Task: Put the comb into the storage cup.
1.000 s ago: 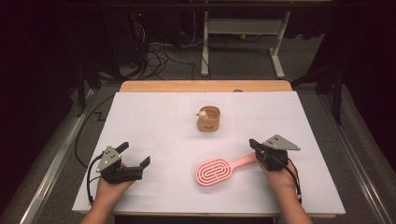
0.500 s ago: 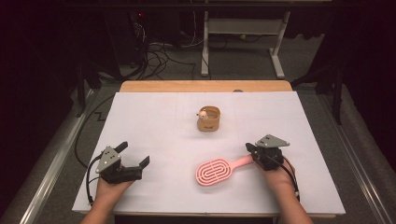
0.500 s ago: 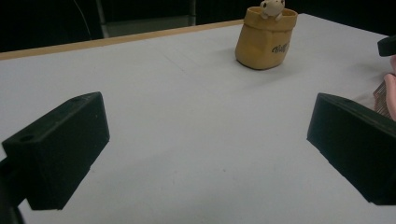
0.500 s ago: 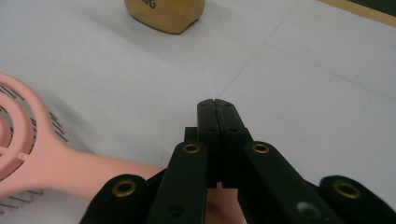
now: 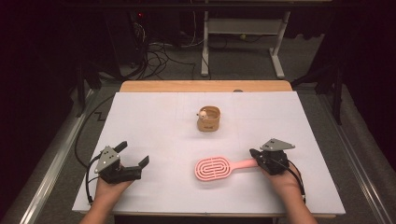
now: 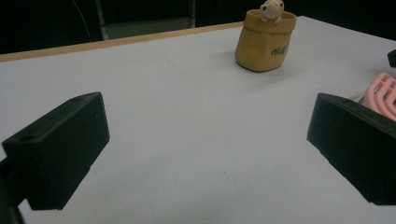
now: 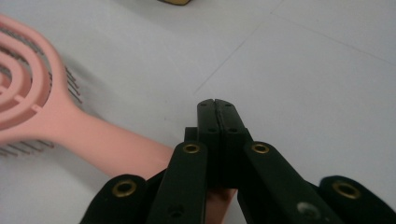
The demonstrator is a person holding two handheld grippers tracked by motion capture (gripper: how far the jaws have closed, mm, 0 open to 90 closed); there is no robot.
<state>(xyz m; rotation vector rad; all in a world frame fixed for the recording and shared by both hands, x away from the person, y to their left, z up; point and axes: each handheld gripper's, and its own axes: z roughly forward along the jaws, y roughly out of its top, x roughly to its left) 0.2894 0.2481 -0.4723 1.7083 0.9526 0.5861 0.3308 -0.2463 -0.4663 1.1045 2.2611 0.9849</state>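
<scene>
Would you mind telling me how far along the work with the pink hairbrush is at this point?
Nothing looks done: the pink hairbrush lies flat on the white table, apart from the tan holder. In hand: the right gripper sits over the handle's end, jaws pressed together with nothing between them. The left gripper rests open, away from the brush. Gripping and moving the brush is left.

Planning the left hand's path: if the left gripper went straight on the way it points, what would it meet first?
Probably bare white table first. The open left gripper aims roughly toward the yellow pouch, with the pink brush just right of its line; depth is unclear.
</scene>
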